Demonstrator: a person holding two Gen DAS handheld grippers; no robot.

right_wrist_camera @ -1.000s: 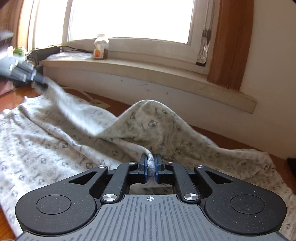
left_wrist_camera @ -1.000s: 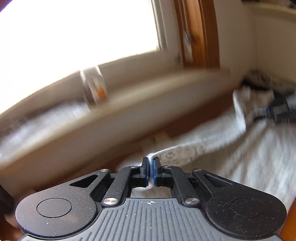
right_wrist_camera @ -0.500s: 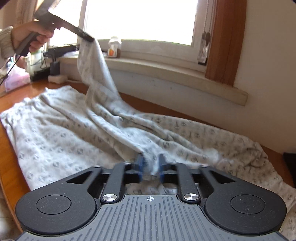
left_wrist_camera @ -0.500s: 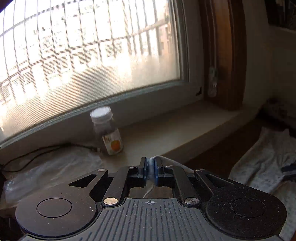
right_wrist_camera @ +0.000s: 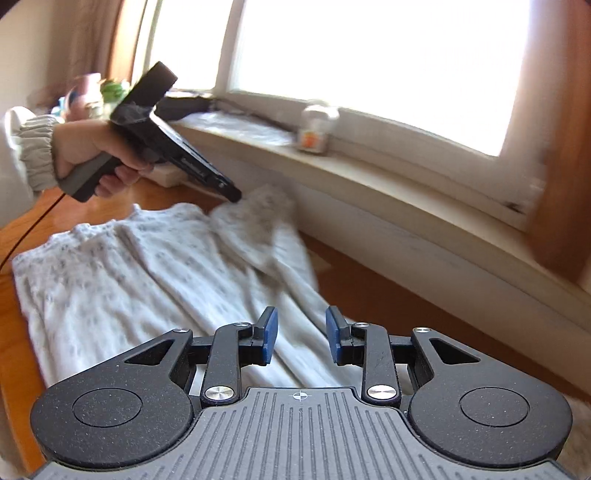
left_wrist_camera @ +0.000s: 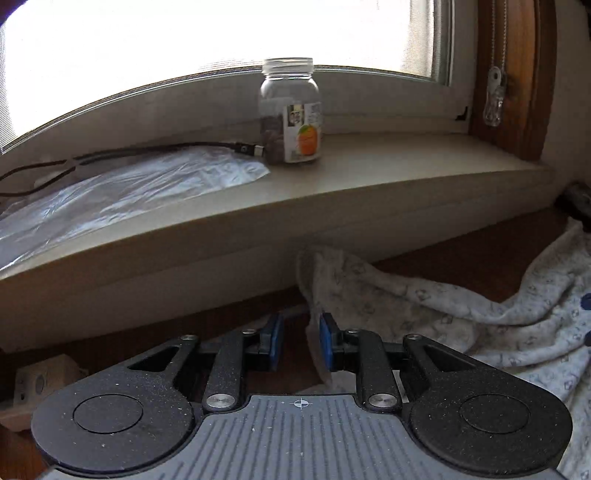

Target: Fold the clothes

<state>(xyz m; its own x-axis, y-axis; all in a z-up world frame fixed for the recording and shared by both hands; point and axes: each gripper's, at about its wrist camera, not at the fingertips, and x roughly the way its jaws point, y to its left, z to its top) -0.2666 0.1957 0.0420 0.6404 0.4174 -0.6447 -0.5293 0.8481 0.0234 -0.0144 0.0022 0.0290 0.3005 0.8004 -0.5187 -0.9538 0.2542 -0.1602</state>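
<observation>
Both hand-held grippers [left_wrist_camera: 301, 341] [right_wrist_camera: 301, 336] newly parted.

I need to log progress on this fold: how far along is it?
Done: the patterned garment lies spread on the wooden table, one end flopped over. In hand: nothing. The left gripper has just been opening, cloth loose by one pad; the right gripper stands open above it. Left: no neat fold yet.

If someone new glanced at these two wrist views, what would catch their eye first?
Probably the bright window filling the top of both views, with a clear jar bearing an orange label standing on the sill. Next, the pale patterned garment spread over the wooden table. The left gripper has just been opening, with a fold of the cloth between its jaws.
</observation>
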